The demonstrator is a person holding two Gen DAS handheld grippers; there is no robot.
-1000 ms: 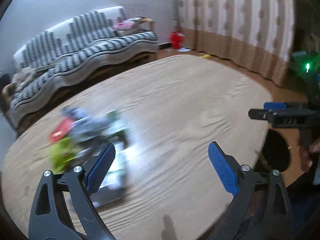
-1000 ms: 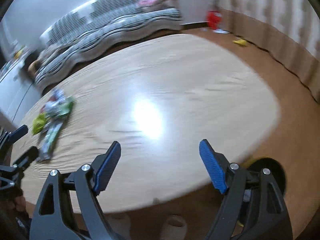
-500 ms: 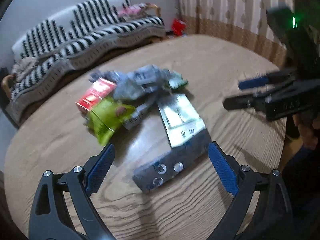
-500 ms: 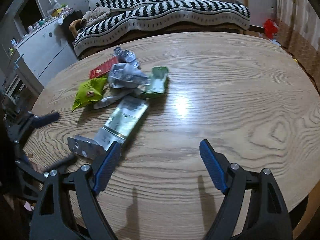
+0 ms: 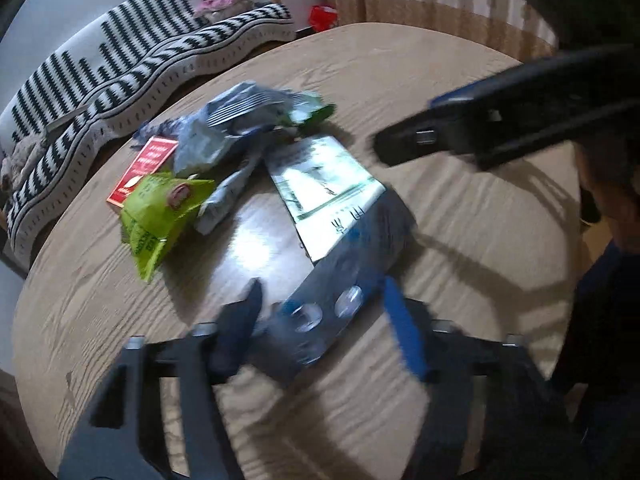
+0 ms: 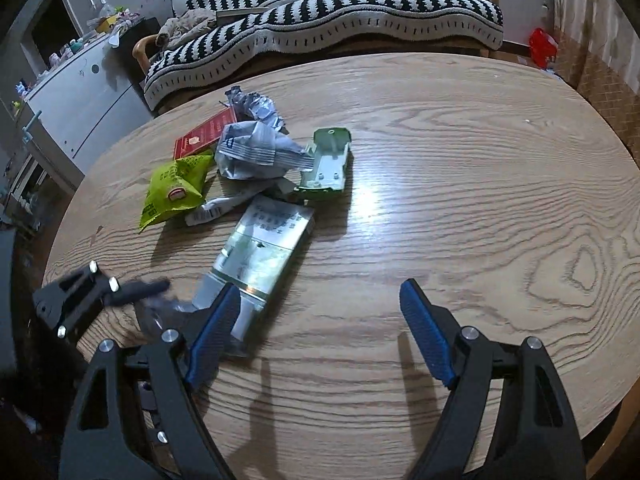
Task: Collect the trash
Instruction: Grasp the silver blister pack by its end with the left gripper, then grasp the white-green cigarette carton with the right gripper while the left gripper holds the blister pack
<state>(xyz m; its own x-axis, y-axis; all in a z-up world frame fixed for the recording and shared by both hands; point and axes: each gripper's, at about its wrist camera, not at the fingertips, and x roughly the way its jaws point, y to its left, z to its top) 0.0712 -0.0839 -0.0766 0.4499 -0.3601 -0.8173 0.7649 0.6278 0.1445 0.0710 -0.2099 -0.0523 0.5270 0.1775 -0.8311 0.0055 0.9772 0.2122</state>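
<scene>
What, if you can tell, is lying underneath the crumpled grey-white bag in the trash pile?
Under the crumpled bag, a red card and a white wrapper stick out; anything else beneath is covered.

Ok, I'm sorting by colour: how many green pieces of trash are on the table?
2: a lime snack bag lying leftmost, a pale green tray rightmost. More may hide under the crumpled wrappers.

Left wrist view is motion-blurred: the left gripper (image 5: 320, 312) fingers smear around the near end of the flattened carton (image 5: 340, 280), so pad contact cannot be confirmed. The right gripper (image 5: 472, 128) crosses the upper right as a dark streak, cut off by the frame edge. In the right wrist view, the left finger (image 6: 212, 332) hides the carton's near end; print on the wrappers (image 6: 256, 152) is illegible.
</scene>
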